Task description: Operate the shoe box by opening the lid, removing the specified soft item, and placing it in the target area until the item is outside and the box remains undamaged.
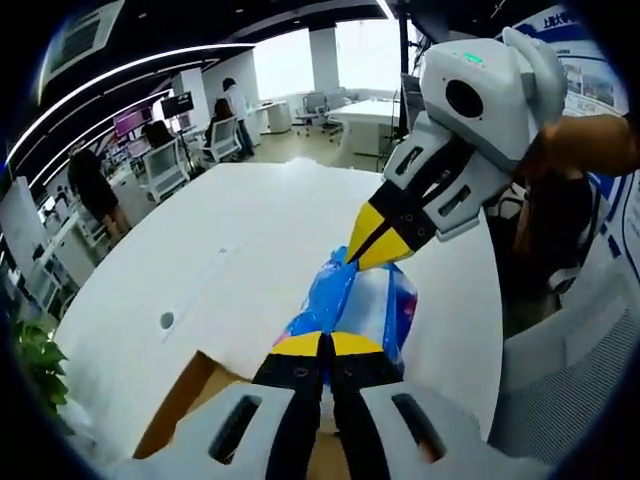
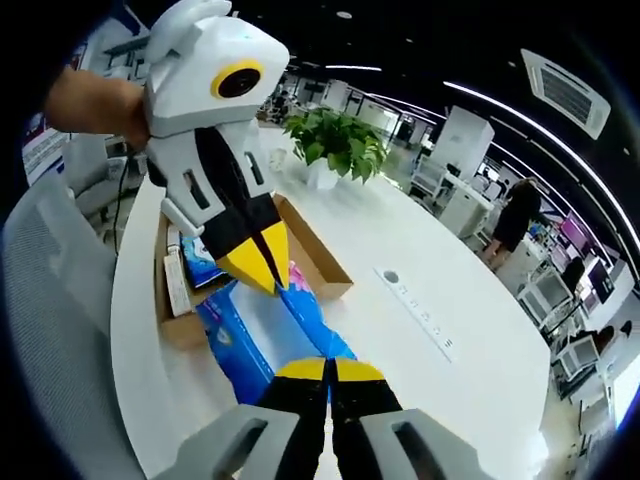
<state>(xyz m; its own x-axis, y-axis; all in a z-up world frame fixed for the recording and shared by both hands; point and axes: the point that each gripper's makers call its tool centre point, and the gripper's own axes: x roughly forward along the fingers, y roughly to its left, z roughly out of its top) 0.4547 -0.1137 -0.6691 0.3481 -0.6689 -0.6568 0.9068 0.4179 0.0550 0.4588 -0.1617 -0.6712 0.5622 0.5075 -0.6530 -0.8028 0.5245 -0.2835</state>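
Your left hand-held gripper [image 1: 325, 345] has its yellow-tipped jaws pressed together on the near end of the blue soft pack [image 1: 360, 305], which stretches forward from those tips. Your right hand-held gripper [image 1: 368, 245] comes in from the upper right of the left gripper view, its jaws closed to a point on the far end of the same pack, so the pack is held between your two tools above the white table [image 1: 240, 260].

In the right gripper view, your right hand-held gripper [image 2: 330, 368] rises from the bottom with its tips shut on the near edge of the blue soft pack [image 2: 255, 335]. Your left hand-held gripper [image 2: 265, 262] points down from the upper left, jaws together on the pack's far end, with your hand [image 2: 95, 105] behind its white body.

The open cardboard shoe box [image 2: 320, 262] sits on the table just beyond and beneath the left tool, its flaps spread; a few flat items [image 2: 195, 262] lie inside it. Most of the pack hangs clear of the box on your side; whether its far end is still over the box rim, you cannot tell.

A potted green plant [image 2: 335, 140] stands on the table beyond the box. A grey chair back [image 2: 60, 300] is at the left of your right tool.
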